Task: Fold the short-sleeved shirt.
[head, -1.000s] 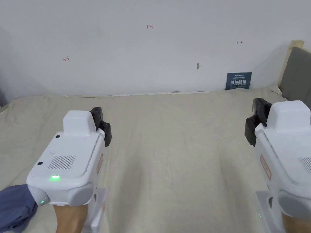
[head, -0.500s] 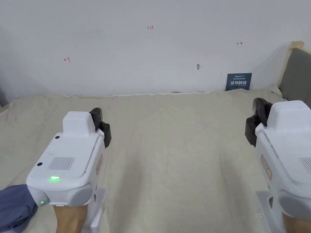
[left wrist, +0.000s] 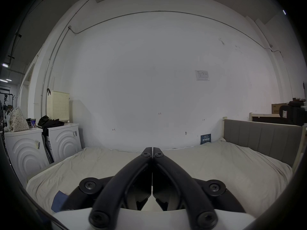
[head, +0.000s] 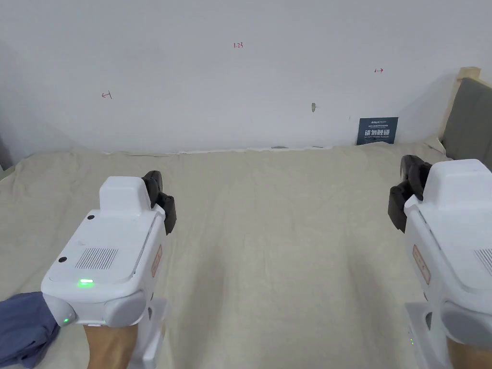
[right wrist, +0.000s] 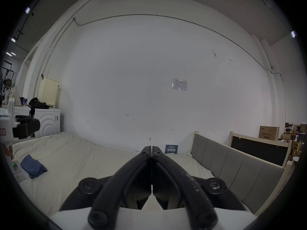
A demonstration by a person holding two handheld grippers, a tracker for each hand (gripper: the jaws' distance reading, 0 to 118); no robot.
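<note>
Grippers are held level above the bed sheet [head: 269, 230] in the head view, and nothing is carried by either. The left gripper [head: 162, 202] is seen over the left half of the bed, the right gripper [head: 404, 202] well apart from it toward the grey headboard [head: 468, 115]. From up here the jaw tips are too foreshortened to be judged. The short-sleeved shirt [head: 21, 326], a dark blue bundle, is glimpsed at the lower left corner, lying on the sheet just beside the left hand and behind the tool's nose.

Over to the left gripper view: its jaws are pressed tip to tip, fully closed, with no cloth pinched between them. A blue corner of the shirt is caught low on the left, partly hidden by the gripper body. White machines [left wrist: 64, 142] are seen past the bed's edge.

Now the right gripper view: these jaws are likewise closed on nothing. The shirt is shown clearly on the sheet at the left, crumpled or loosely bunched, near the other tool.

Folding is judged not yet begun; the reach for the garment is the step in hand. Next, the jaws would need to be opened, the left tool swung back toward the bundle, and the shirt drawn to the middle and spread flat.
</note>
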